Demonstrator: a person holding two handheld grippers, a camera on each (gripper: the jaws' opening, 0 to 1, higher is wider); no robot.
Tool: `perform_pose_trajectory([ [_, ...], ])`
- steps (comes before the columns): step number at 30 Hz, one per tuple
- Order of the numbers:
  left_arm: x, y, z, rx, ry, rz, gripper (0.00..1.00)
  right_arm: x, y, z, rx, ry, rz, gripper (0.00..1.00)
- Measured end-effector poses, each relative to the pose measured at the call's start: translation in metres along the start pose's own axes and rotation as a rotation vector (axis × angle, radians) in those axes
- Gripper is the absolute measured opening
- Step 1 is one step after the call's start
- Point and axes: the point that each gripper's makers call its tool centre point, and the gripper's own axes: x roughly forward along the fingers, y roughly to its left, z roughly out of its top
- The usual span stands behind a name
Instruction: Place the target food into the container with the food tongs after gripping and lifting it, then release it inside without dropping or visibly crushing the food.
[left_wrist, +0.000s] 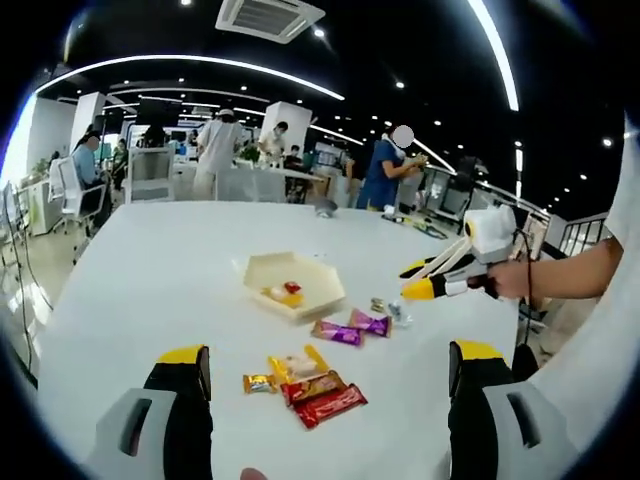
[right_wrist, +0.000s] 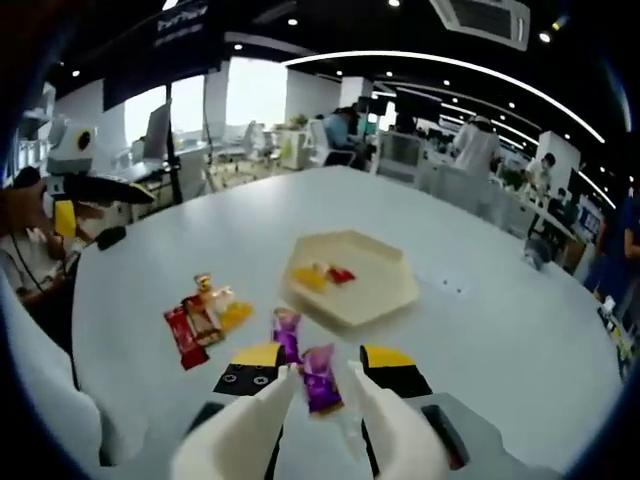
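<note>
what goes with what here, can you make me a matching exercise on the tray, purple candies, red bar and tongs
1 hexagonal tray
2 purple candies
3 red bar
4 food tongs

a between the right gripper fingers
b holds red and yellow pieces
c on the table, paired beside the tray
d on the table, among gold wrappers

Pairs: 1-b, 2-c, 3-d, 4-a

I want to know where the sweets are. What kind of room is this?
Probably a big open office. Behind the large white table stand rows of desks with office chairs and people working, and long strip lights run across a dark ceiling with an air-conditioning vent.
</note>
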Motion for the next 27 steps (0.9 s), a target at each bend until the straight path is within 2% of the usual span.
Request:
perform_pose_trajectory([
  [8,-0.008,0.005,-0.013,-0.039,0.018,0.069,0.99,0.019,0.002,-0.008,0.001,0.010,0.053,0.29],
  [15,-0.015,0.010,-0.016,-0.069,0.022,0.121,0.99,0.036,0.001,-0.023,-0.006,0.043,0.096,0.29],
  [27,-0.023,0.010,-0.019,-0.096,0.022,0.159,0.99,0.049,0.005,-0.028,-0.015,0.061,0.124,0.29],
])
